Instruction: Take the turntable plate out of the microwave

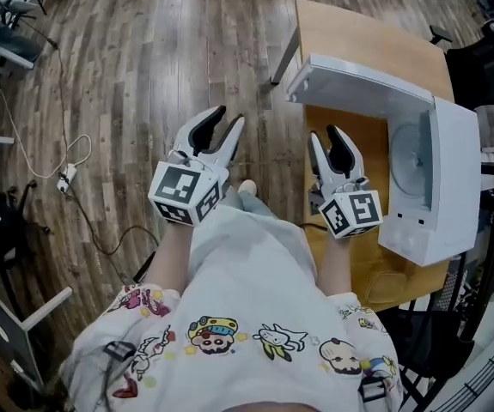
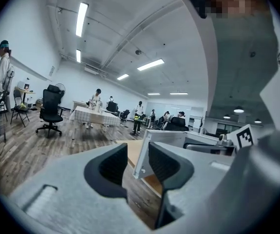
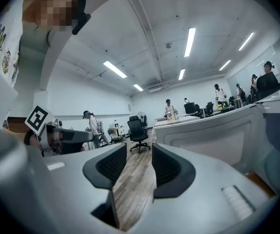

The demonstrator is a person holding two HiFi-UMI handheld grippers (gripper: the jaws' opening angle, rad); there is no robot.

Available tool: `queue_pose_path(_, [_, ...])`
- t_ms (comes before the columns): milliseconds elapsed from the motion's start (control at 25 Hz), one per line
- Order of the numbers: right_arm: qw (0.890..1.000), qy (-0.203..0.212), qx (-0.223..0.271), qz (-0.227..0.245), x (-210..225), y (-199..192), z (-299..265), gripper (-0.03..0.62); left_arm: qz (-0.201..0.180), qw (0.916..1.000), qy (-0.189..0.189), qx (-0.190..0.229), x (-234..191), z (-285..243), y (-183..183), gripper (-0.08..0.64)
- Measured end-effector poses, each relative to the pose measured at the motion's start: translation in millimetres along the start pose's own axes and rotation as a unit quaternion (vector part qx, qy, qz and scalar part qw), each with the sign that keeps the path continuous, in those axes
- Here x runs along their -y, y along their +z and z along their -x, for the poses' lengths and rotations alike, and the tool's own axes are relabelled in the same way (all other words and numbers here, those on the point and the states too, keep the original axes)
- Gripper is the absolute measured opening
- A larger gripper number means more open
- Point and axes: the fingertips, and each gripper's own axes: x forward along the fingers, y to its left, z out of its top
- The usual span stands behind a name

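Note:
A white microwave [image 1: 453,183] stands on a wooden table [image 1: 350,33] at the right of the head view, its door [image 1: 358,80] swung wide open. The round glass turntable plate [image 1: 408,157] lies inside the cavity. My left gripper [image 1: 227,121] is held over the floor, left of the table, jaws open and empty. My right gripper [image 1: 324,136] hovers in front of the open cavity, below the door, also open and empty. The left gripper view [image 2: 137,161] shows the door's edge [image 2: 149,147] ahead. In the right gripper view [image 3: 140,162] the door [image 3: 213,135] is on the right.
Cables and a power plug [image 1: 66,177] lie on the wood floor at the left. A black chair [image 1: 423,337] stands by the table's near end. Office chairs [image 2: 49,111], tables and several people are far off across the room.

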Motion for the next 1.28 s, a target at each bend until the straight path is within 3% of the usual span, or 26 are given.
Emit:
queue_pose_path(240, [0.998,-0.063,0.015,-0.026,44,2,31,0.167,-0.017,0.9972,-0.070,-0.021,44,-45,-1,0.130])
queue_pose_path(480, [0.988,-0.140,0.034,-0.052,89,5,63,0.170,-0.032,0.9866,-0.153,-0.047,88,-92,-4,0.130])
queue_pose_path(560, [0.983,-0.173,0.039,-0.056,103,7,74,0.170,-0.038,0.9800,-0.187,-0.056,103,-108,-4,0.130])
queue_pose_path(800, [0.953,-0.286,0.059,-0.078,144,1,119,0.171,-0.052,0.9483,-0.299,-0.094,158,-158,-16,0.130])
queue_pose_path(880, [0.938,-0.329,0.067,-0.084,157,1,138,0.170,-0.060,0.9322,-0.340,-0.107,182,-174,-21,0.130])
queue_pose_path(1120, [0.878,-0.459,0.085,-0.104,184,-4,194,0.170,-0.082,0.8708,-0.461,-0.149,248,-210,-33,0.130])
queue_pose_path(1280, [0.832,-0.534,0.100,-0.115,185,-7,220,0.169,-0.093,0.8252,-0.530,-0.172,279,-218,-42,0.130])
